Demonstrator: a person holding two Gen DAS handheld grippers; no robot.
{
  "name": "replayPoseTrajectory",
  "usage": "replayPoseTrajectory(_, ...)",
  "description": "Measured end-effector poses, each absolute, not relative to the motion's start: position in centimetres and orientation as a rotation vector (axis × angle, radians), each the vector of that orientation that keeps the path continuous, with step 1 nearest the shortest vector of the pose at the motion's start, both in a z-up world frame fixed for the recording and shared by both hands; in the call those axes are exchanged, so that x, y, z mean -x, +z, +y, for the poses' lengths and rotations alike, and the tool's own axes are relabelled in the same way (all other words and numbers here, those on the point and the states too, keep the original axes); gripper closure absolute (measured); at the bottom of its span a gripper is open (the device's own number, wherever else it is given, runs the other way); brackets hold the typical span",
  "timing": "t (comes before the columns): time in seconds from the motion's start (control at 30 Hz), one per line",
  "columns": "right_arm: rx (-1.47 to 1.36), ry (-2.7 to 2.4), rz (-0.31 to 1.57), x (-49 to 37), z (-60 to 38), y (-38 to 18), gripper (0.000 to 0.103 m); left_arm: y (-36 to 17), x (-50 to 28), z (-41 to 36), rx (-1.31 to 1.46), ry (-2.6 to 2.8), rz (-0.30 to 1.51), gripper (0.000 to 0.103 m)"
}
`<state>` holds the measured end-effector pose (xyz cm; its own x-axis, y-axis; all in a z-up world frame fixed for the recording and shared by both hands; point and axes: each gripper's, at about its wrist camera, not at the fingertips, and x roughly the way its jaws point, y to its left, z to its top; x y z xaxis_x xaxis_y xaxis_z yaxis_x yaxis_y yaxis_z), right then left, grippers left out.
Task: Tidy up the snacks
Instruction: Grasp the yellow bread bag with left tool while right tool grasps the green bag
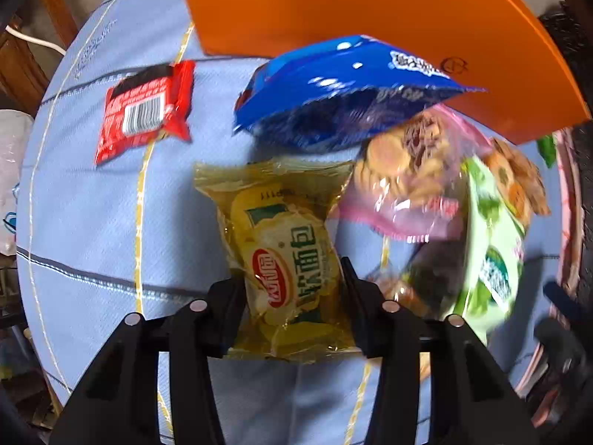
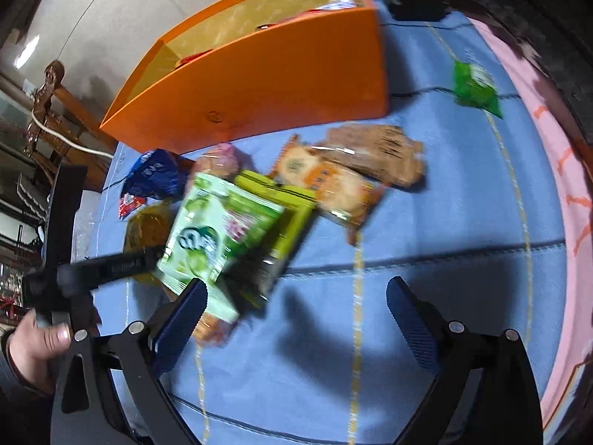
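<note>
The left tongs pinch the yellow bread packet mid-worktop. The right tongs are spread, holding nothing. Next, the packet likely needs lifting into the orange box.

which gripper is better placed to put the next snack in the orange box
Left. The left gripper already has its fingers on both sides of the yellow bread packet, facing the orange box. The right gripper is open and holds nothing.

The yellow bread packet reads "软面包"; a barcode marks the red packet; other print is blurred.
</note>
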<state>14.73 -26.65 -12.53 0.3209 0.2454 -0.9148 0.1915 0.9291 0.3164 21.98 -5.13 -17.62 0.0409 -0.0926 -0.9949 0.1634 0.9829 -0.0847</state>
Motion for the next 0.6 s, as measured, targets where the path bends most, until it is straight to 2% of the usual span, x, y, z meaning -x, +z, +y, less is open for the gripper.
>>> replayPoseTrajectory(0.23, -0.267, 0.102, 1.32, -18.8, -20.6, -14.1, 0.005, -16.7, -19.9, -0.7, -0.031, -0.136, 1.505, 0.058)
replayPoseTrajectory(0.37, -0.172, 0.077, 1.304, -20.8, -18.6, -14.7, 0.007, -16.0, -19.7, -0.9, -0.026, -0.162, 1.48, 0.057)
replayPoseTrajectory(0.4, -0.175, 0.109, 1.325, -21.2, -18.4, -15.3, 0.02, -15.8, -19.7, -1.3, -0.036, -0.164, 1.479, 0.056)
replayPoseTrajectory(0.43, -0.189, 0.118, 1.319, -21.3, -18.5, -15.4, 0.04, -15.7, -19.7, -1.6, -0.045, -0.166, 1.477, 0.054)
replayPoseTrajectory(0.5, -0.189, 0.13, 1.316, -21.2, -19.1, -15.0, 0.056, -15.7, -19.4, -1.8, -0.053, -0.174, 1.473, 0.05)
replayPoseTrajectory(0.53, -0.214, 0.133, 1.306, -20.9, -19.8, -14.5, 0.092, -15.6, -19.5, -1.5, -0.056, -0.177, 1.471, 0.05)
replayPoseTrajectory(0.6, -0.254, 0.162, 1.269, -19.8, -21.1, -13.1, 0.092, -15.4, -19.2, -1.6, -0.056, -0.178, 1.471, 0.05)
